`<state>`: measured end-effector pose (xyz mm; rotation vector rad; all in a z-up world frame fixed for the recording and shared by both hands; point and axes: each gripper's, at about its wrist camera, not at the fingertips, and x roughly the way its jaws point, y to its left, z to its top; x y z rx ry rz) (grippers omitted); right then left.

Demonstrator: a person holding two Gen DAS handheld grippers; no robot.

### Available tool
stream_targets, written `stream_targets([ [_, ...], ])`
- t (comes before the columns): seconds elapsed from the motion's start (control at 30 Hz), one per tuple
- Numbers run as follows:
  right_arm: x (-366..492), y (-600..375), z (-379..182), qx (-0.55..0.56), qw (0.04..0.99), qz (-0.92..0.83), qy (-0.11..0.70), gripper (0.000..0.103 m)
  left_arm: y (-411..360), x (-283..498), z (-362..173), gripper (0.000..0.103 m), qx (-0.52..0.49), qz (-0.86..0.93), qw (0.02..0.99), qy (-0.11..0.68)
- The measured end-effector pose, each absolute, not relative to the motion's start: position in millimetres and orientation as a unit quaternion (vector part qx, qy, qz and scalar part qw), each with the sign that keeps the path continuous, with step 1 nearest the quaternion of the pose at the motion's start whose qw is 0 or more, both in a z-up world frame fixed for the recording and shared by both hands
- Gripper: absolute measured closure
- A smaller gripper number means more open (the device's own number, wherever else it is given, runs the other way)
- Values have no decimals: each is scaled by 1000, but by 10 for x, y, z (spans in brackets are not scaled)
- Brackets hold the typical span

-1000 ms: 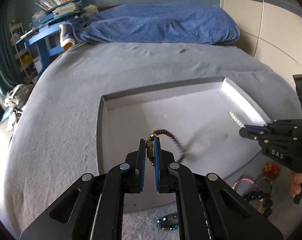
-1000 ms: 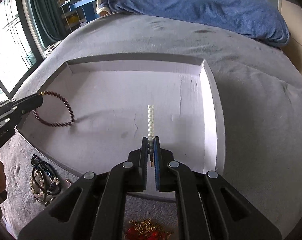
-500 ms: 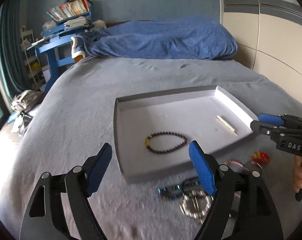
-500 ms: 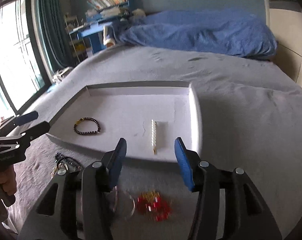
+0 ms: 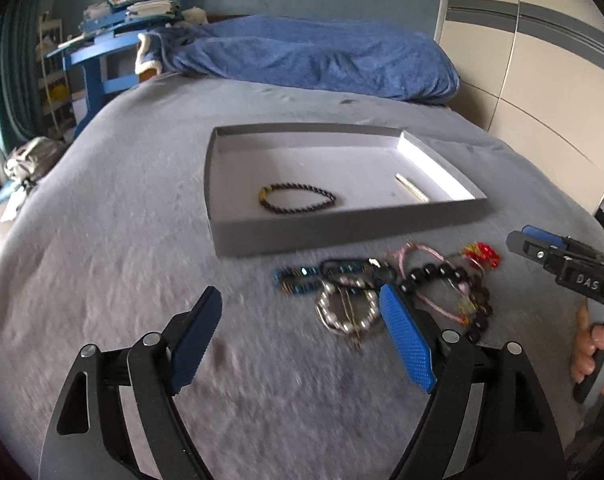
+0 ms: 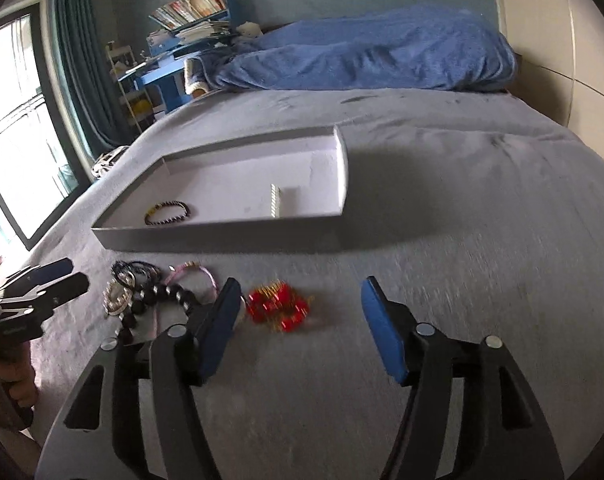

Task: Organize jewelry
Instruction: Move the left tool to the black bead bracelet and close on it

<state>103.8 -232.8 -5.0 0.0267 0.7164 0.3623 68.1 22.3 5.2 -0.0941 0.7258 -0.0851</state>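
Note:
A grey tray [image 5: 342,236] [image 6: 221,236] lies on the bed. In it lie a dark beaded bracelet [image 5: 297,198] [image 6: 167,213] and a straight pearl strand [image 5: 412,187] [image 6: 274,206]. In front of the tray lies a pile of jewelry: a blue piece [image 5: 295,279], a silver bead ring [image 5: 346,312] [image 6: 115,300], a black bead bracelet [image 5: 442,276] [image 6: 161,298], a pink cord [image 5: 418,252] [image 6: 189,274] and a red and gold piece [image 5: 482,252] [image 6: 277,307]. My left gripper [image 5: 302,312] [image 6: 71,274] is open and empty, above the bed before the pile. My right gripper [image 6: 297,308] [image 5: 518,236] is open and empty, above the red piece.
The grey bedspread [image 5: 121,220] spreads all around. A blue blanket [image 5: 314,58] [image 6: 382,56] lies at the far end. A blue desk with books [image 5: 101,56] stands at the back left. A window [image 6: 17,132] is at the left, a pale wardrobe [image 5: 542,72] at the right.
Both grippers let go: the dark bracelet and the pearl strand now lie in the tray. Both grippers opened wide and drew back to the near side, over the pile.

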Motion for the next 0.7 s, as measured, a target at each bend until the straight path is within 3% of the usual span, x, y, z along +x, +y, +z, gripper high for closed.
stream_targets([
  [0.2, 989, -2461, -149, 33, 924, 144, 352, 32, 259, 588, -1, 14, -67, -49, 933, 351],
  [0.4, 1068, -2454, -198, 33, 918, 137, 371, 32, 211, 640, -64, 14, -69, -69, 924, 371],
  [0.57, 1081, -2435, -205, 27, 917, 136, 375, 32, -100, 633, -86, 17, 2, -92, 920, 382],
  [0.7, 1079, -2410, -217, 19, 916, 135, 378, 32, -170, 647, -105, 27, 19, -98, 916, 388],
])
